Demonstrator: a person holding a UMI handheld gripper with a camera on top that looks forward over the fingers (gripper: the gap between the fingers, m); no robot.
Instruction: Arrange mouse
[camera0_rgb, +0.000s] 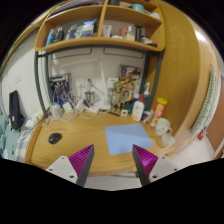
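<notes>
The gripper (110, 163) hangs wide open, its 2 fingers holding nothing. The mouse (55, 138) sits untouched on the wooden desk (85, 133) at 10 o'clock, well apart from the blue mousepad (125, 137) at 12. Everything remains undone, by my judgement.

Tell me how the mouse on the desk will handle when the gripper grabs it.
The mouse looks small, dark and rounded, so it is probably light and rigid. Its curved sides may slip between the open gripper. Sitting low on the desk, it should slide, not tip.
</notes>
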